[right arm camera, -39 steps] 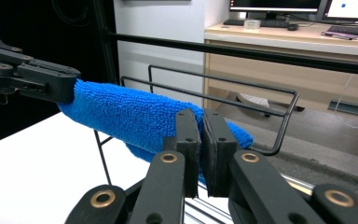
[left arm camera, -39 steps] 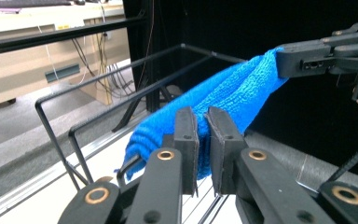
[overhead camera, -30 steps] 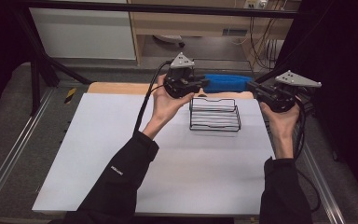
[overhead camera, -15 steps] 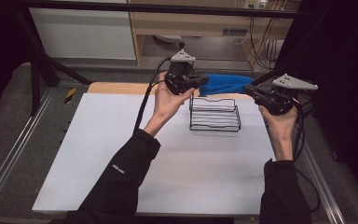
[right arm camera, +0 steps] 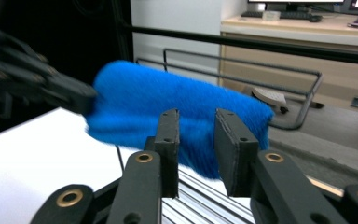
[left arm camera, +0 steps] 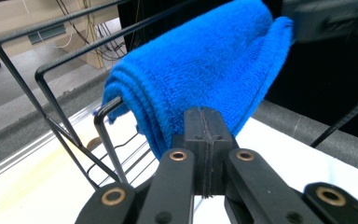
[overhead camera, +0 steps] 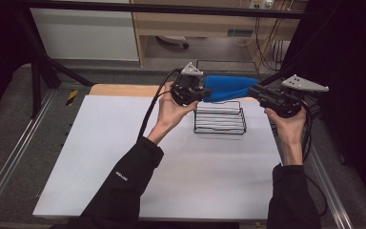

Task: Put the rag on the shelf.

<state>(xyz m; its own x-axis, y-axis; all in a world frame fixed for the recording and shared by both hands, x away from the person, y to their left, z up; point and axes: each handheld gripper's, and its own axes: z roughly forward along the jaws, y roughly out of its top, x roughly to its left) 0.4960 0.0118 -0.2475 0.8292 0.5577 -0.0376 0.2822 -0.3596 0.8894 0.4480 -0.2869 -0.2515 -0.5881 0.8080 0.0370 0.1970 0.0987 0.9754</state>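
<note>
A folded blue towel hangs level in the air above a black wire rack at the table's far middle. My left gripper is shut on the towel's left end; in the left gripper view the pads meet on the edge of the towel. My right gripper stands at the towel's right end. Its jaws have just been opening, and in the right gripper view a gap shows between them, with the towel just beyond the tips and not pinched.
The white table top spreads wide in front of the rack. Metal rails run along both sides. A desk and cables stand behind the table. The rack's wire loops rise right below the towel.
The right jaws have parted and let go of the towel's end. The left hand has sunk a little with the towel toward the rack.
</note>
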